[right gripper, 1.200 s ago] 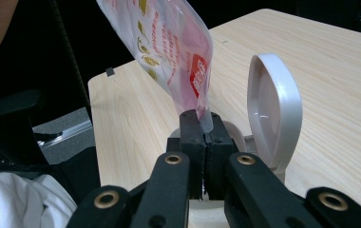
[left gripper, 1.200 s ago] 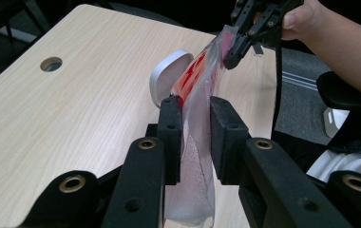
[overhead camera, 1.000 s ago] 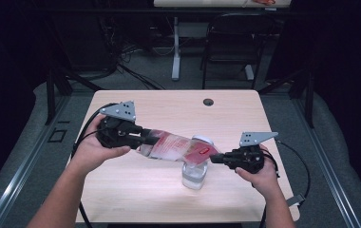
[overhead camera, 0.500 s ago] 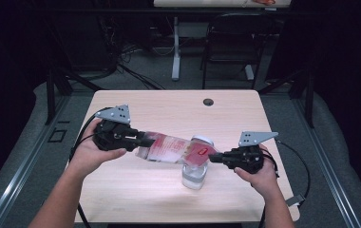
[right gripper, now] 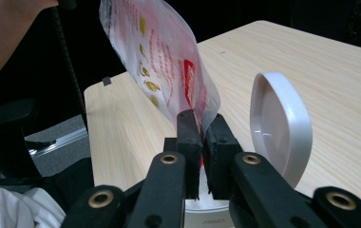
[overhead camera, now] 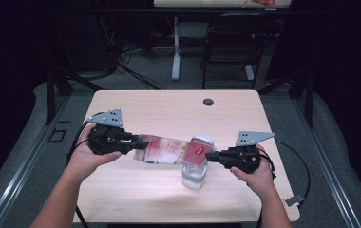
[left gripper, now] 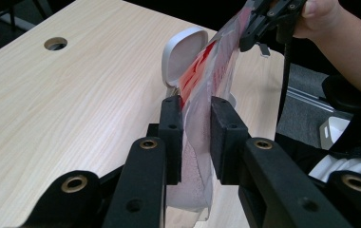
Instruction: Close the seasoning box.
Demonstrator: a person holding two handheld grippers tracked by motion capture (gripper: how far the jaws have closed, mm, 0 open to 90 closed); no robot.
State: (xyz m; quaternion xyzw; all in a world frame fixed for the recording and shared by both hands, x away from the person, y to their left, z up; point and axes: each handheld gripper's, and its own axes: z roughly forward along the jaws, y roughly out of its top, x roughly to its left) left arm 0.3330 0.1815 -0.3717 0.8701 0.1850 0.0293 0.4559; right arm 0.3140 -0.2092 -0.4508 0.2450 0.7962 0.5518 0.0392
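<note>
Light wood table (overhead camera: 136, 109), dark room. Clear red-printed plastic pouch (overhead camera: 169, 149) has sunk level over the open flip-lid jar (overhead camera: 195, 173). Left gripper (left gripper: 195, 126) clamps its base; right gripper (right gripper: 202, 135), jaws just easing apart, pinches its corner. Pour looks imminent.

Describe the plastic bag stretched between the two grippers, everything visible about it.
The plastic bag is a clear, crinkly film pouch printed in red with small yellow marks and a red label patch. It hangs off the table, stretched almost level between the left gripper, whose jaws clamp one end, and the right gripper, whose jaws, just opening slightly, pinch the other. That end sits over a clear container with a raised white flip lid. Pale contents show faintly inside.
</note>
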